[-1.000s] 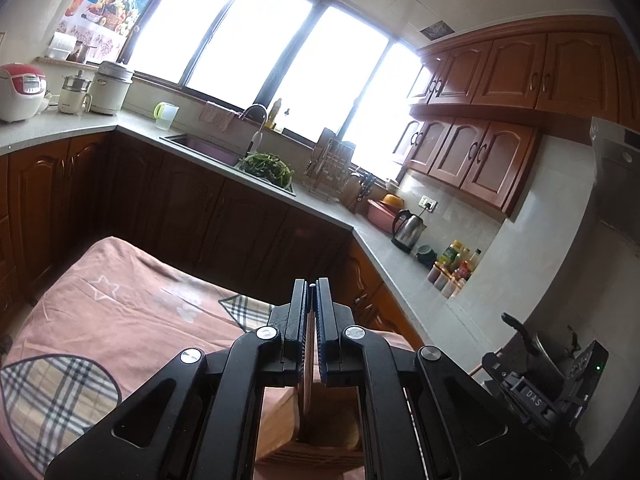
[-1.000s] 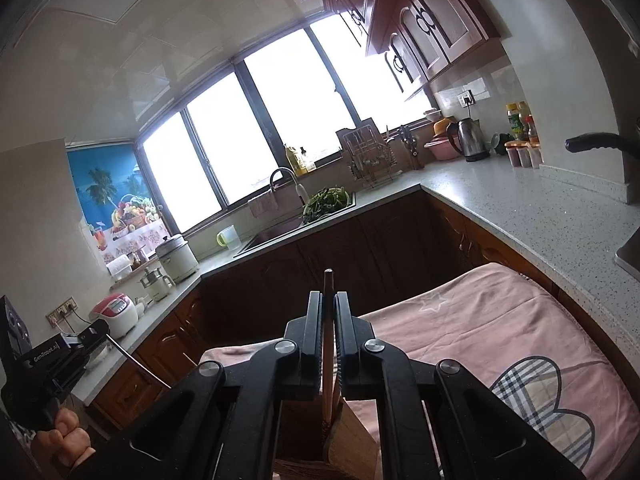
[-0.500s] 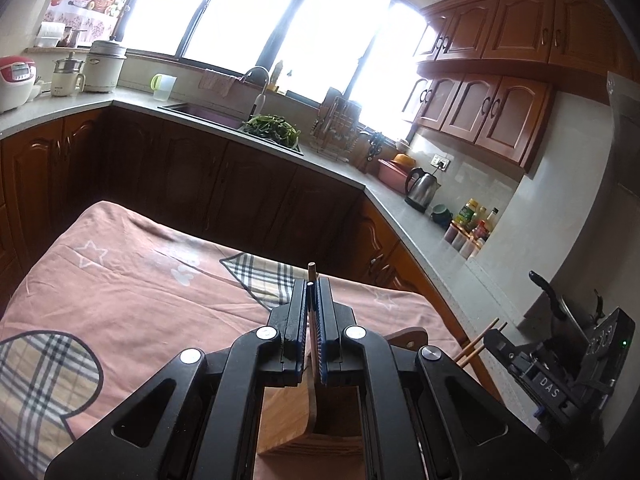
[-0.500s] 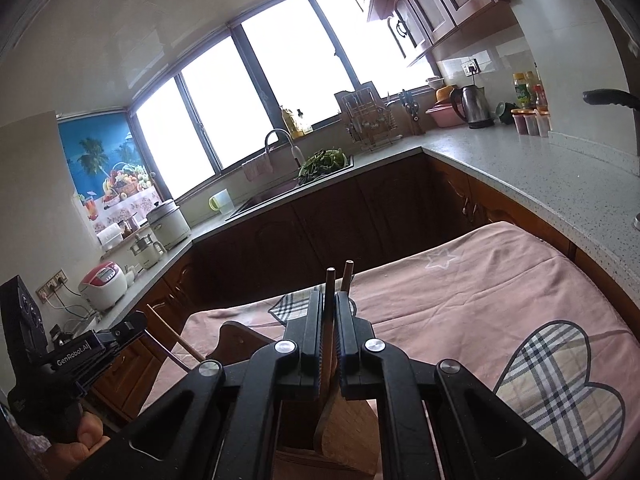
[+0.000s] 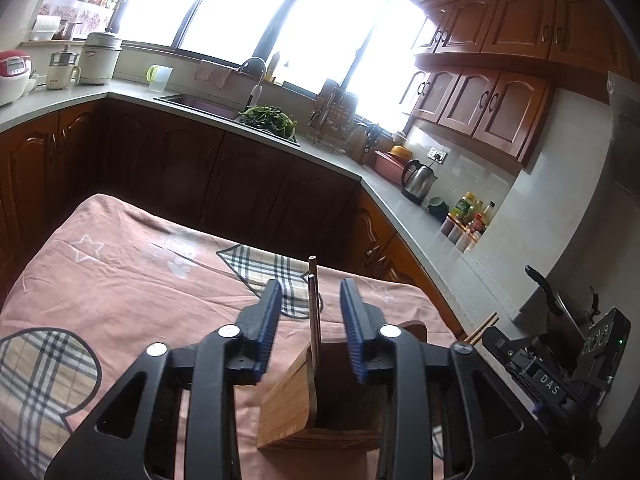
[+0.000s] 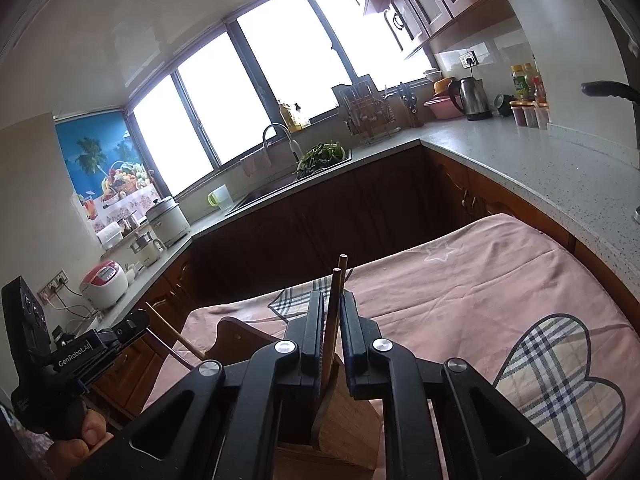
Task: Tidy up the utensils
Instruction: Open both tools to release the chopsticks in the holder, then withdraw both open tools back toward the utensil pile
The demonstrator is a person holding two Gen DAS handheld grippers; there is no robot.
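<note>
Both grippers hover over a wooden utensil holder standing on the pink cloth of the bench, because that box is where the chopsticks belong. The left gripper has its jaws spread and opening; a pair of dark chopsticks stands between them untouched, leaning in the holder. The right gripper is opening too, its jaws narrowly parted around its own chopsticks, which already rest in the holder, apparently just released.

we see open pink tablecloth ahead and left, wooden holder with upright chopsticks blocking center, counter edging right
</note>
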